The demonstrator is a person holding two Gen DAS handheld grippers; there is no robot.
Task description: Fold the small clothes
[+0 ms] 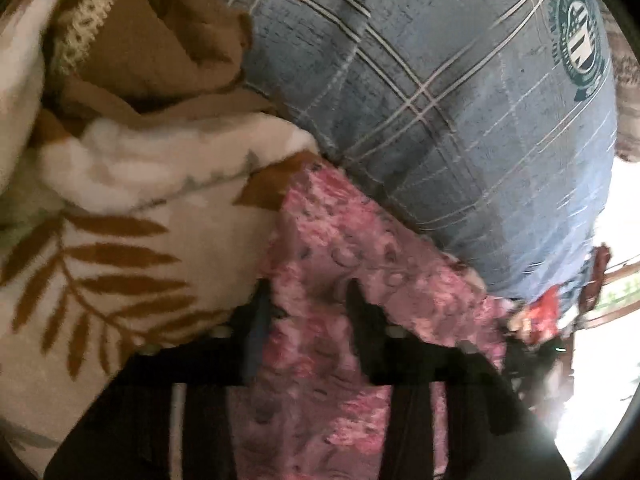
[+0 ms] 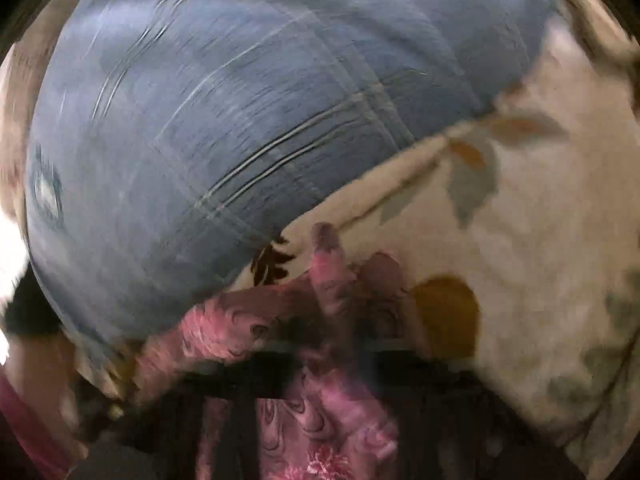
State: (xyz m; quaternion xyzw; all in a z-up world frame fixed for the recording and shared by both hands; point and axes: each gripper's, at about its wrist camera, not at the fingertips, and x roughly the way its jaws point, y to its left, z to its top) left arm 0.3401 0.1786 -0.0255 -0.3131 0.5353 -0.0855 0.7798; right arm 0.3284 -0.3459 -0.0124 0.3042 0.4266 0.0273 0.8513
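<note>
Left wrist view, a blue plaid pillow (image 1: 460, 100) is seen above a leaf-print blanket (image 1: 100, 260), pink floral cloth (image 1: 320, 260) is spread between the apart jaws of the left gripper (image 1: 310, 300), right gripper (image 2: 344, 320) is blurred, cloth bunched there, jaw state cannot be told.

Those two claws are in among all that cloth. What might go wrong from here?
The pink patterned cloth lies right against the leaf-print blanket, so the left gripper could snag both. The right-wrist view is badly blurred; pink cloth bunches over the right gripper, so its hold is unclear and the fold may slip.
</note>
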